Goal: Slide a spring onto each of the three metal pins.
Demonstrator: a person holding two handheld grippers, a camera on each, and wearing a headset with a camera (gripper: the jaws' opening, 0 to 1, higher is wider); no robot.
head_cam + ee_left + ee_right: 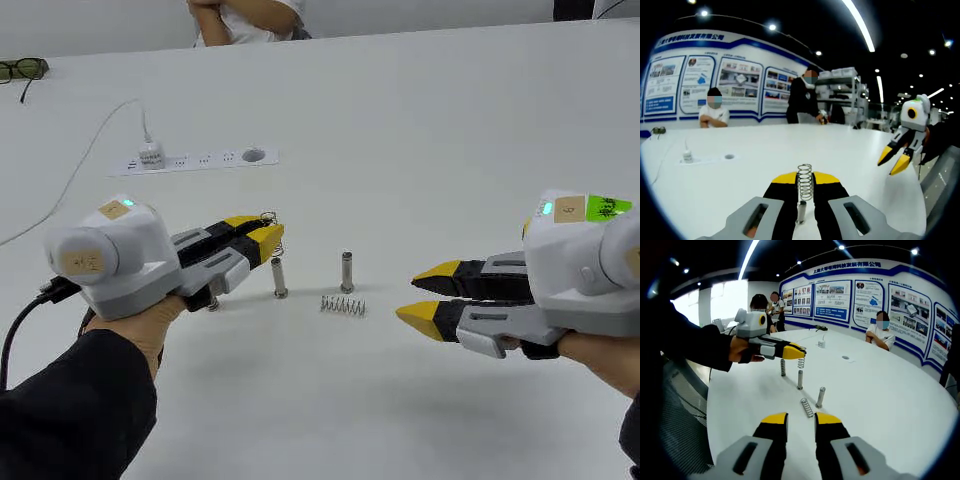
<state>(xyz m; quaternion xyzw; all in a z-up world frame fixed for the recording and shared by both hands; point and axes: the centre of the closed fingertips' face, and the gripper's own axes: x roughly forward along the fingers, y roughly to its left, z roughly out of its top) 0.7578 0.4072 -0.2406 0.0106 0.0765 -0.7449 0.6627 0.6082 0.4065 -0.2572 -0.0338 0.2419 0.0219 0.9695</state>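
**Head view.** On the white tabletop [420, 140], the left gripper [262, 233] comes in from nine o'clock. Its yellow-tipped jaws are drawn narrow on a small coiled wire spring [278, 246]. Just at five o'clock of the tips stands a short upright metal pin, the middle pin [279, 277]. A second bare steel pin, the near pin [347, 271], stands apart at its three o'clock. A loose wire spring [343, 305] lies flat on the tabletop just at six o'clock of the near pin. The right gripper [412, 296] hovers at three o'clock with its jaws partly apart and nothing between them.

**Left gripper view.** The held spring stands upright between the jaws at six o'clock, in line above the middle pin. Whether its lowest coil has met the pin's top, I cannot tell.

**Right gripper view.** At eleven o'clock of the middle pin stands a third metal post, the far pin [783, 367], which looks ribbed, as if a spring already sits around it.

Judged from this, one pin is likely done and the second spring is about to be lowered. The loose spring and the near pin are left.
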